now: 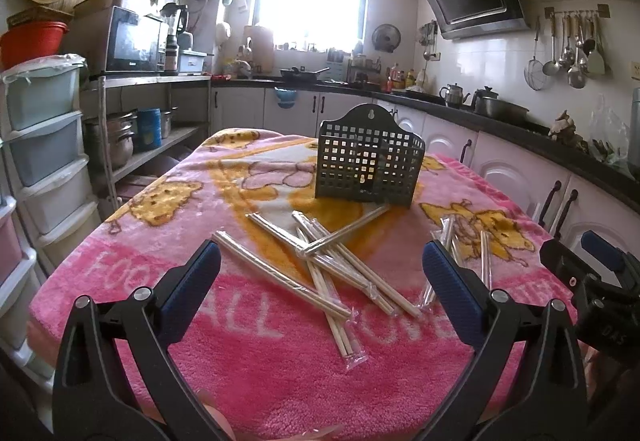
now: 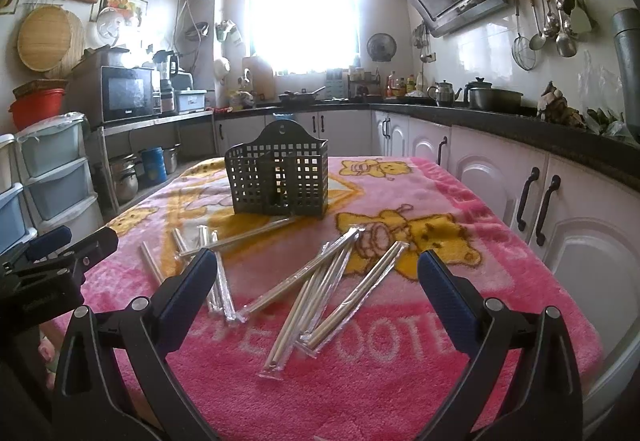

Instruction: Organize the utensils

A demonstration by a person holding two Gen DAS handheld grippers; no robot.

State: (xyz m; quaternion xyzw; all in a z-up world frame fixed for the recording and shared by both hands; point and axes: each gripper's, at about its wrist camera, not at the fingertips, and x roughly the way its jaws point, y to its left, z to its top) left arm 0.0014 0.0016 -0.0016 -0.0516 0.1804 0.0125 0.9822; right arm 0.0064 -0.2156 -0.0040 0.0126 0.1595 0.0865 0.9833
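**Two open grippers over scattered wrapped chopsticks, holder waiting at the far side**

A table covered with a pink cartoon blanket [image 1: 132, 281] fills the near part of a kitchen. Toward its far side stands a dark, perforated utensil holder [image 1: 368, 165], upright and, as far as its grid walls show, holding nothing.

Between the holder and the grippers lie pairs of chopsticks in clear plastic sleeves, in two loose heaps. The left heap [image 1: 320, 265] sits directly ahead of the left gripper [image 1: 320, 273], its sticks crossing one another; several run from far left to near right. The right heap [image 2: 320, 293] lies directly ahead of the right gripper [image 2: 318, 281]; most of its sticks slant from near left to far right.

Both grippers have their blue-padded fingers spread wide, holding nothing, and hover above the near edge of the blanket. Each appears at the edge of the other's view, side by side.

Judgement: sorting has not started. Each gripper is about equally close to its own heap, so either could begin. Because the sticks lie at a slant across the fingers' opening, the gripper would likely need to turn so its fingers close across a pair's long axis, then carry it far to the holder.
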